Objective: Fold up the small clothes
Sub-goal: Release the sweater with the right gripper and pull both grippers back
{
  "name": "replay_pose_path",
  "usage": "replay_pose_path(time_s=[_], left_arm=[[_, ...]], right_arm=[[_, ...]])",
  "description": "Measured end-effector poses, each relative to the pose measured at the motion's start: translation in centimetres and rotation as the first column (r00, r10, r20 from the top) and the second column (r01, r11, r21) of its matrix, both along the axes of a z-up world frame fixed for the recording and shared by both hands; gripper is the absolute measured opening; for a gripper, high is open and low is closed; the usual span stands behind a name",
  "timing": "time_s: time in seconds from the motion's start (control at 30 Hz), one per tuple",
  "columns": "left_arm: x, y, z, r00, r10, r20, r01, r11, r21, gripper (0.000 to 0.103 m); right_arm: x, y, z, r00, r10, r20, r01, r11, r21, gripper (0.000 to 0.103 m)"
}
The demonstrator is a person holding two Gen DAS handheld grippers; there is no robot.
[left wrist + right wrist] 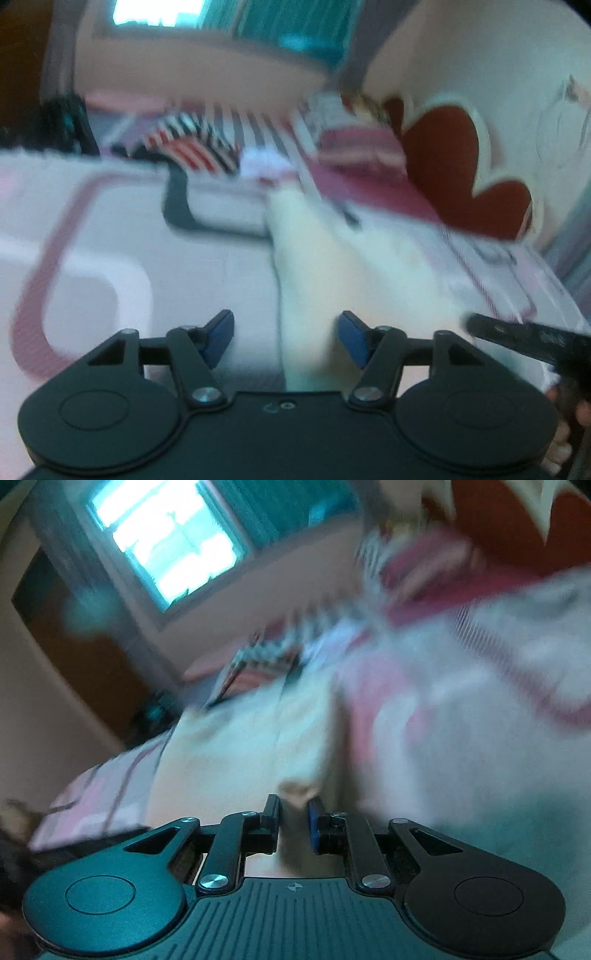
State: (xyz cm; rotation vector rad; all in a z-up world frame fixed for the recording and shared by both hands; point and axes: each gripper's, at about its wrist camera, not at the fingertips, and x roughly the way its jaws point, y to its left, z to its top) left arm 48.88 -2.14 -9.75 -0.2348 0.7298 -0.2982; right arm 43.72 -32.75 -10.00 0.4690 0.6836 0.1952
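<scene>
**A:** How far along is the folding?

**B:** Early, I judge. The cream garment (325, 266) lies in the middle of the left view, running from the lower centre up toward the middle of the frame over the pink patterned bedspread (122, 236). It looks long and narrow, perhaps doubled once lengthwise, but the blur keeps me from saying. Behind it, at upper centre, a heap of striped clothes (192, 144) looks unfolded, so most of the work remains.

**A:** And your claws?

**B:** My left gripper (286, 338) is released, its blue pads wide apart with the cream cloth showing between them, nothing pinched. My right gripper (293, 821) is clenched on a corner of the cream garment (258, 738); a small tuft pokes up from between the narrowed jaws at lower centre of the right view.

**A:** Room to move?

**B:** The bedspread to the left of the garment looks bare, good for laying a fold. To the right it is tighter: the heart cushion (461, 166) fills the upper right, and my right gripper's finger reaches in at the lower right edge, near the cloth.
</scene>
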Motion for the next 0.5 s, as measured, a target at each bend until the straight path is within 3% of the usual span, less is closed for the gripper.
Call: replay_pose_path(time_s=[0.07, 0.17, 0.2, 0.23, 0.33, 0.37, 0.43, 0.5], left_arm=[[2.0, 0.1, 0.4, 1.000, 0.019, -0.008, -0.018, 1.000, 0.015, 0.057], [5.0, -0.2, -0.2, 0.998, 0.037, -0.047, -0.037, 0.999, 0.015, 0.055], [5.7, -0.4, -0.3, 0.998, 0.031, -0.058, -0.031, 1.000, 0.002, 0.055], [6.1, -0.7, -0.4, 0.999, 0.015, -0.052, -0.015, 1.000, -0.002, 0.056], [7.4, -2.0, -1.8, 0.996, 0.024, -0.086, -0.015, 0.994, 0.104, 0.060], [7.6, -1.8, -2.2, 0.995, 0.038, -0.092, -0.030, 0.996, 0.088, 0.067], [7.7, -1.5, -2.0, 0.994, 0.042, -0.102, -0.034, 0.996, 0.081, 0.069], [6.9, -1.2, -0.9, 0.997, 0.042, -0.070, -0.037, 0.997, 0.074, 0.054]], right_arm=[[0.1, -0.3, 1.4, 0.998, -0.023, 0.061, 0.026, 0.999, -0.043, 0.032], [2.7, 1.2, 1.9, 0.996, 0.065, 0.065, -0.060, 0.996, -0.073, 0.031], [3.5, 2.1, 1.8, 0.993, 0.099, 0.065, -0.092, 0.991, -0.098, 0.026], [4.3, 3.1, 1.4, 0.989, 0.135, 0.057, -0.126, 0.982, -0.139, 0.023], [6.4, 5.0, -1.3, 0.982, 0.182, -0.048, -0.188, 0.952, -0.240, 0.012], [6.5, 4.7, -1.9, 0.985, 0.168, -0.041, -0.173, 0.958, -0.228, 0.012], [6.6, 4.0, -2.0, 0.988, 0.144, -0.064, -0.153, 0.972, -0.181, 0.012], [6.2, 4.2, -1.6, 0.987, 0.150, -0.058, -0.159, 0.965, -0.208, 0.012]])
